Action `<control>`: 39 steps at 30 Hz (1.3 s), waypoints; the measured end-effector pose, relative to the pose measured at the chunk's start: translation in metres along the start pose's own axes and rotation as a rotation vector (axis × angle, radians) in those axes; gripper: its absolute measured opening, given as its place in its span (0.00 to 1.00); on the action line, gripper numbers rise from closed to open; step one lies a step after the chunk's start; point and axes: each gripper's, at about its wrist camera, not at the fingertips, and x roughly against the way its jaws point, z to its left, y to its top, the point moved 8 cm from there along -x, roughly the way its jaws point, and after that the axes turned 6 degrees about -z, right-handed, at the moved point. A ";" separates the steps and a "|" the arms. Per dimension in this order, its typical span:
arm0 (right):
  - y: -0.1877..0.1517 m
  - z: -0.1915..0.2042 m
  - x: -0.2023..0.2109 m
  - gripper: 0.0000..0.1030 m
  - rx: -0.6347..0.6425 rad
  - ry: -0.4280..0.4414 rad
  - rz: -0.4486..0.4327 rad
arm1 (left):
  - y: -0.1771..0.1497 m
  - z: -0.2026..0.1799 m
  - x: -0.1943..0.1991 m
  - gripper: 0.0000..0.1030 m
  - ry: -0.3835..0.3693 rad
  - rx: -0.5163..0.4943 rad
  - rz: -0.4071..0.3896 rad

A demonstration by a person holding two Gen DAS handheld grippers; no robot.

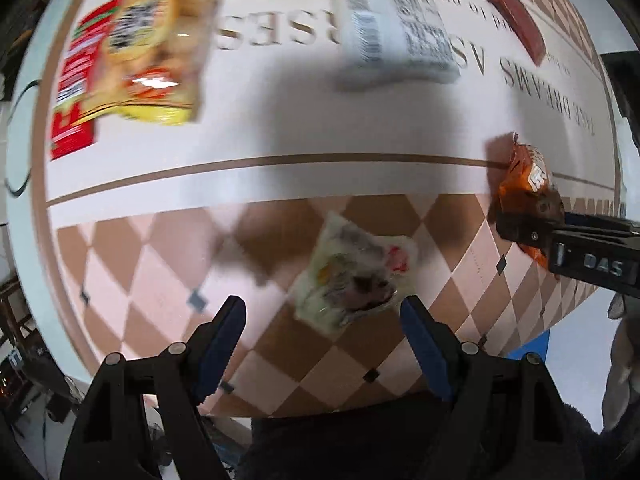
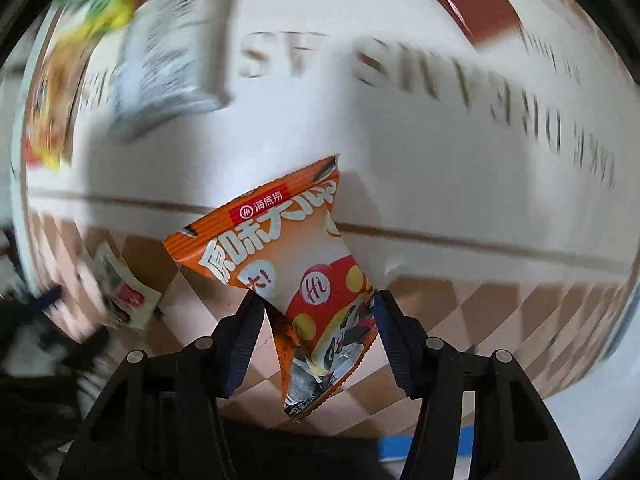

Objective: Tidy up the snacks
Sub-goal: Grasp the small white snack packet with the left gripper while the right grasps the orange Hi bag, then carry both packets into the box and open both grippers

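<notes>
My right gripper (image 2: 316, 304) is shut on an orange snack packet (image 2: 296, 256) and holds it above the checkered cloth; it also shows in the left wrist view (image 1: 524, 184) at the right edge, pinched by the right gripper (image 1: 520, 232). My left gripper (image 1: 322, 312) is open, hovering just above a small pale-green packet (image 1: 356, 276) on the checkered border of the tablecloth (image 1: 280, 120); the same packet shows in the right wrist view (image 2: 120, 292) at the left.
A yellow bag (image 1: 160, 48) lies over a red packet (image 1: 76, 80) at the far left. A white labelled packet (image 1: 392, 28) lies at the far middle, a brown bar (image 1: 516, 24) at far right. The table edge runs close below the grippers.
</notes>
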 end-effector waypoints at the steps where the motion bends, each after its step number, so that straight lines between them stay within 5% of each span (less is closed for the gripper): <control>1: -0.002 -0.004 -0.002 0.62 -0.026 0.026 0.017 | 0.007 -0.003 -0.006 0.76 -0.004 -0.006 0.008; 6: -0.008 -0.023 -0.007 0.65 -0.062 0.072 0.035 | 0.010 -0.021 -0.024 0.76 0.010 -0.044 0.029; 9: -0.011 -0.028 -0.008 0.65 -0.061 0.070 0.028 | 0.009 -0.030 -0.031 0.67 0.017 -0.055 0.031; 11: -0.013 -0.029 -0.010 0.65 -0.055 0.056 0.019 | 0.010 -0.035 -0.030 0.59 0.049 -0.081 0.009; 13: -0.011 -0.014 -0.010 0.65 -0.047 0.042 0.007 | 0.013 -0.041 -0.027 0.39 0.084 -0.093 -0.013; 15: 0.000 -0.004 -0.012 0.64 -0.034 0.016 -0.011 | 0.013 -0.043 -0.027 0.38 0.085 -0.093 -0.013; 22: 0.004 0.010 0.010 0.38 -0.041 -0.025 -0.061 | 0.009 -0.042 -0.018 0.30 0.062 -0.043 -0.037; 28: 0.003 0.009 0.027 0.35 -0.056 -0.003 -0.085 | 0.015 -0.018 0.009 0.30 0.017 0.008 -0.067; 39: 0.012 0.011 0.099 0.35 -0.064 0.119 -0.148 | 0.049 0.023 0.100 0.30 -0.173 0.140 -0.145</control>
